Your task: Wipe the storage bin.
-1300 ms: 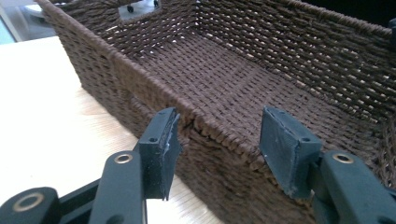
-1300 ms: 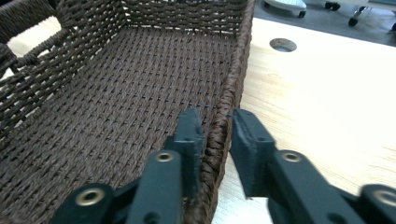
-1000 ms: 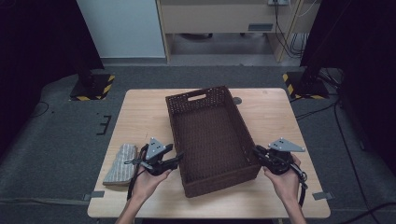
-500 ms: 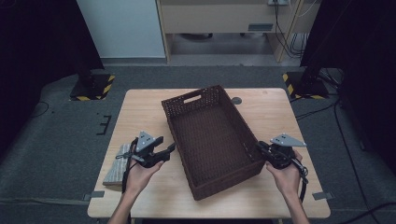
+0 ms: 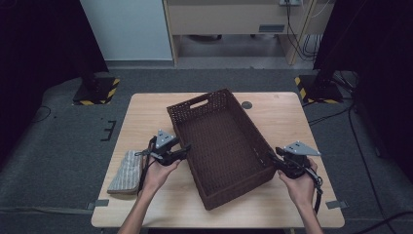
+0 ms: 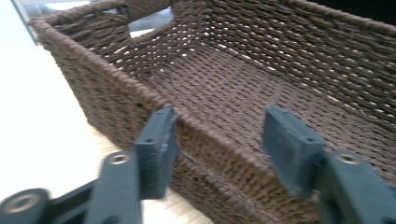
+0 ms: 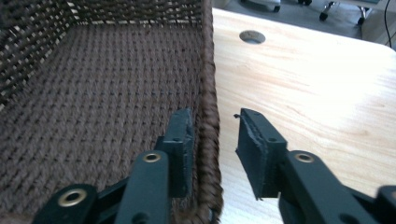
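While both sets of tongs, left (image 5: 184,150) and right (image 5: 272,158), straddle the basket's (image 5: 221,146) side rims with jaws open, closing them together should prevent twisting.

The basket (image 5: 221,146) was dark brown woven wicker, its twisted cords rough and matt, with a thicker braided rim. The table (image 5: 282,109) beneath was pale wood, smooth with a soft sheen and a faint grain. Both grippers, left (image 6: 217,140) and right (image 7: 215,140), had matt black plastic jaws with brass-coloured rivets. The folded towel (image 5: 126,170) looked like ribbed grey cloth.
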The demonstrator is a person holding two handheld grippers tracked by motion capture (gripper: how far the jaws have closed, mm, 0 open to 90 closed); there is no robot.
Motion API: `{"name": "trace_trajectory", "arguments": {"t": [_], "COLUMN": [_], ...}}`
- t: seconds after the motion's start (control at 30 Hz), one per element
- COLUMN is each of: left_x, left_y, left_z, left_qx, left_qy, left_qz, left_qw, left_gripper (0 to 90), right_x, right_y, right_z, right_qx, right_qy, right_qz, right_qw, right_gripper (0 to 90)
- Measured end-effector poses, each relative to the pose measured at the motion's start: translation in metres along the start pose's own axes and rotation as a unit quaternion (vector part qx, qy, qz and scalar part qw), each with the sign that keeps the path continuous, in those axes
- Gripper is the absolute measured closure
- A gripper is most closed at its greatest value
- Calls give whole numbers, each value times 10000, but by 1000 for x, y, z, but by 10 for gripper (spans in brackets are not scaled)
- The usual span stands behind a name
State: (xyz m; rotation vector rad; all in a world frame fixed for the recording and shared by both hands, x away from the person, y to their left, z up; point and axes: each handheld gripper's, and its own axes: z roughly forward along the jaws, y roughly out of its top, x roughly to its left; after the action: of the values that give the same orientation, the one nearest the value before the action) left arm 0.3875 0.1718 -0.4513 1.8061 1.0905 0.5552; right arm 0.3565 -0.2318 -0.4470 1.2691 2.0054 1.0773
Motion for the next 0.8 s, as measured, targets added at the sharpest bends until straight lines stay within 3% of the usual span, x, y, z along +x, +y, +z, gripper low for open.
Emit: {"name": "trace_trajectory", "arguments": {"t": [0.1, 0.27, 0.37, 0.5, 0.67, 0.7, 0.77, 0.8], "left_x": [-3, -12, -14, -14, -10, -9, -5, -2], "left_y": [-1, -3, -4, -6, -4, -2, 2, 4], "left_z": [-3, -8, -9, -9, -12, -14, -19, -21], "left_qx": [21, 13, -21, -64, -24, -5, -69, -124], "left_qy": [-17, -48, -41, -37, -189, -211, -97, -55], "left_qz": [-27, -48, -10, -45, -13, 21, 163, 123], "left_qw": [10000, 10000, 10000, 10000, 9998, 9998, 9998, 9998], "left_gripper": [467, 455, 452, 455, 462, 465, 449, 448], "right_x": [-5, -10, -11, -7, -6, -8, -10, -11], "right_y": [0, 4, 6, 8, 7, 7, 6, 6], "right_z": [3, 10, 15, 10, 8, 9, 10, 11], "right_qx": [0, 17, 78, -49, 1, 1, -18, -25], "right_qy": [130, -45, -169, -204, -283, -226, -175, -191], "right_qz": [164, 168, 153, 156, 59, 134, 220, 164], "right_qw": [9998, 9998, 9997, 9997, 9996, 9997, 9996, 9997], "right_gripper": [715, 741, 709, 667, 769, 773, 775, 774]}}
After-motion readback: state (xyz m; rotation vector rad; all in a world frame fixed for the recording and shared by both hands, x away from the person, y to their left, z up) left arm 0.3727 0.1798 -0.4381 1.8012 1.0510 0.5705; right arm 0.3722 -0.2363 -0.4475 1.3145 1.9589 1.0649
